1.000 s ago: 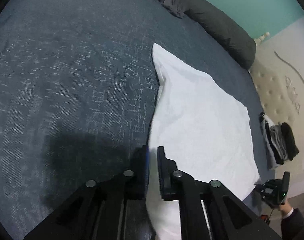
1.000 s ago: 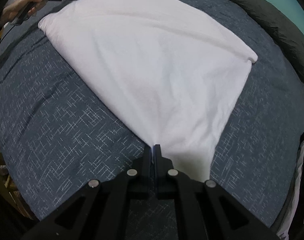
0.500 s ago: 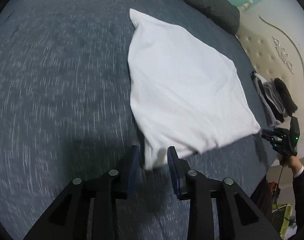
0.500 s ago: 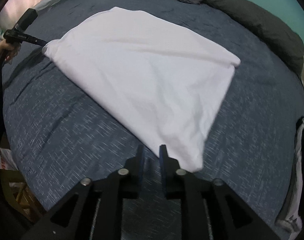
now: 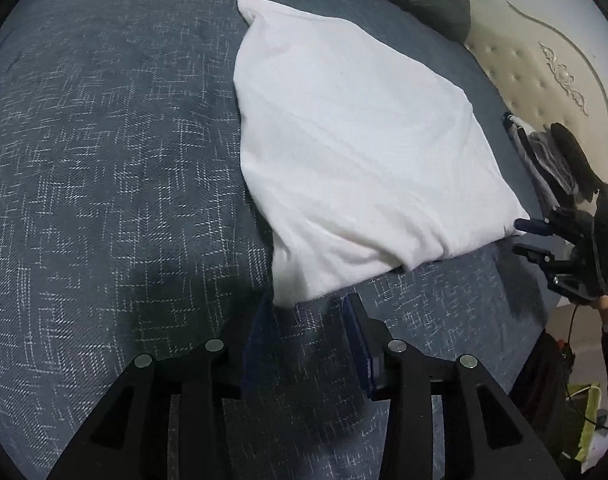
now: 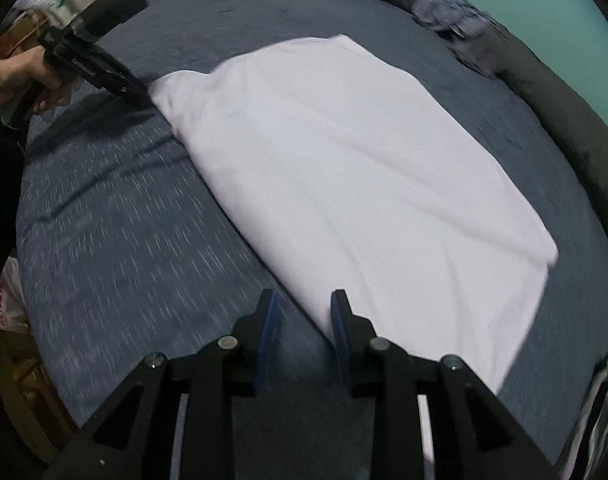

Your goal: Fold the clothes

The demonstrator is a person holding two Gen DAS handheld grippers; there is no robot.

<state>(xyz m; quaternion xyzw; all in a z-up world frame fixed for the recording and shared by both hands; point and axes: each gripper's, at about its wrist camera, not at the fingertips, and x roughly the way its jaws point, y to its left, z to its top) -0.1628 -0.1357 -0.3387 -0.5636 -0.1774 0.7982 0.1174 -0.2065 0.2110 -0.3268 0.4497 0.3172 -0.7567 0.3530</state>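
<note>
Bed (image 5: 104, 160) carries folded white garment (image 5: 364, 152), laid flat; left claw (image 5: 310, 312) and right claw (image 6: 302, 306) opening, empty, fold released.

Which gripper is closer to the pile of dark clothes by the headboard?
The right gripper. It sits at the white cloth's corner just below the dark clothes pile. The left gripper, jaws opening, is at the cloth's other near corner, farther away.

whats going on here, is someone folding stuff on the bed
Yes. A person holding a two-finger gripper in each hand is folding a white garment on a dark blue bedspread. The left gripper and right gripper are both opening, with nothing clamped between their jaws; the garment lies loose on the bed, its near edges just ahead of each gripper. A small stack of folded clothes sits by the headboard.
</note>
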